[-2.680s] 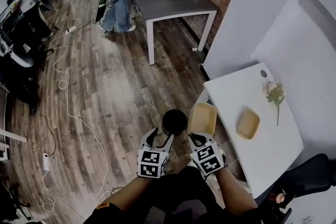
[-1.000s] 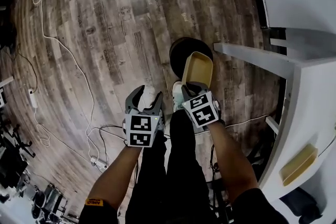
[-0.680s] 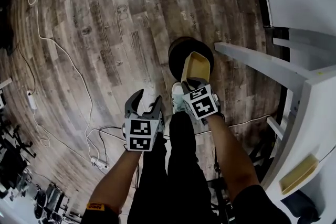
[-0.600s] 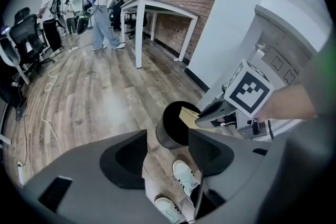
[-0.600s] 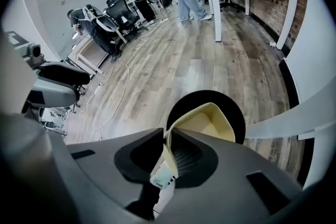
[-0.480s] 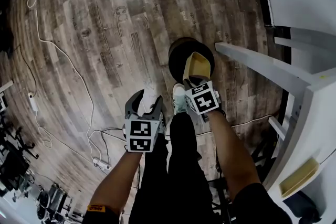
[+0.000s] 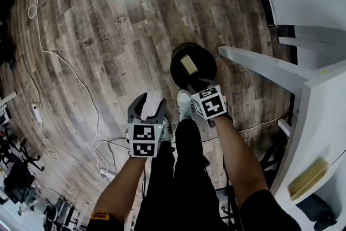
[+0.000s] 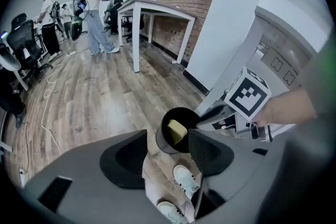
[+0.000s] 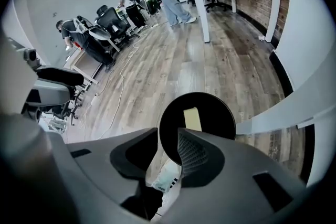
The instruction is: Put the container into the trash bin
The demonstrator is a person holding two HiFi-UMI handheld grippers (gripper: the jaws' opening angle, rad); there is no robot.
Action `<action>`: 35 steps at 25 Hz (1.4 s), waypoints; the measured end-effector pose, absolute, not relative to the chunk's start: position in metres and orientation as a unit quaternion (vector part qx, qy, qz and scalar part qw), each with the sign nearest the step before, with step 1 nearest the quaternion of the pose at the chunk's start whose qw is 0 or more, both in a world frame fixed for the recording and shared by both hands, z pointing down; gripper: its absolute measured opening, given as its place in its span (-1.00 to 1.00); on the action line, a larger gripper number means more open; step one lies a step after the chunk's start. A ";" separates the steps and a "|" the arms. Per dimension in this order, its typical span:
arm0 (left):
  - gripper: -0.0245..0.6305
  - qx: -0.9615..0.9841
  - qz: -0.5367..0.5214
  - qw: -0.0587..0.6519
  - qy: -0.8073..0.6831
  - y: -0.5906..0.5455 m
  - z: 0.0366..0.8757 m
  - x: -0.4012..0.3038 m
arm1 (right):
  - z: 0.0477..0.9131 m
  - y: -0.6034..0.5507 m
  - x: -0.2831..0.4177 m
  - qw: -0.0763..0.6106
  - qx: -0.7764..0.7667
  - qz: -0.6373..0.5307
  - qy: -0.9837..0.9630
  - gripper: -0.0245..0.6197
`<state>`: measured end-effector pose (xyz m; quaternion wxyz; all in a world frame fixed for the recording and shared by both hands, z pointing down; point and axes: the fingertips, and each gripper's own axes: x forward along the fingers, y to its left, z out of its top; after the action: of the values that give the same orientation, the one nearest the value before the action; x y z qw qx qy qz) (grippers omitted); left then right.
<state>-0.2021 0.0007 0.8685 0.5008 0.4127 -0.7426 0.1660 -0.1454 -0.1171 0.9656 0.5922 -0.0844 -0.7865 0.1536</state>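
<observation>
The container (image 7: 188,64), a pale tan tray, lies inside the trash bin (image 7: 175,72), a round black bin that stands on the wooden floor (image 7: 108,35). It rests tilted against the bin's dark inside, with one narrow end up toward the opening. In the right gripper view the container (image 9: 192,118) shows within the bin's mouth (image 9: 220,113), just beyond the tips of the right tool (image 9: 168,134) and apart from them.

The right tool (image 7: 201,84) hangs over the near rim of the bin and points steeply down. Its jaws are opening, and nothing is between them: through the gap only the floor and a white shoe show. The container is free of it, lower down in the bin.

The left tool (image 7: 151,101) is held beside the right one, nearer the person's body and off to the side of the bin. Its jaws are spread and empty. From its own camera the left tool (image 8: 167,155) looks across at the bin (image 8: 163,143), the container (image 8: 177,131) inside it, and the right tool (image 8: 212,115) just at the bin's rim.

The person's white shoes (image 7: 185,104) stand on the floor close to the bin. A white surface (image 7: 324,116) rises on the right, one of its legs passing just beside the bin, and a second tan tray (image 7: 308,178) lies on it, well apart. A white cable (image 7: 70,70) trails over the floor on the left.
</observation>
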 end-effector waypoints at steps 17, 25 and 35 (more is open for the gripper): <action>-0.58 0.450 0.138 0.431 -0.770 -0.004 0.706 -0.167 | 0.743 -0.102 -0.112 0.465 -0.008 0.173 -0.868 -0.64; -0.87 0.469 0.110 0.381 -0.789 0.005 0.609 -0.141 | 0.622 -0.088 -0.091 0.396 0.033 0.154 -0.905 -0.71; -0.90 0.505 0.094 0.294 -0.806 0.002 0.481 -0.122 | 0.478 -0.076 -0.071 0.309 0.055 0.105 -0.944 -0.75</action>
<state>-0.1215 0.0018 0.4806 0.2943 0.5050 -0.8059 0.0938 -0.0709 -0.0759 0.4782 0.3093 0.0550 -0.9436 0.1048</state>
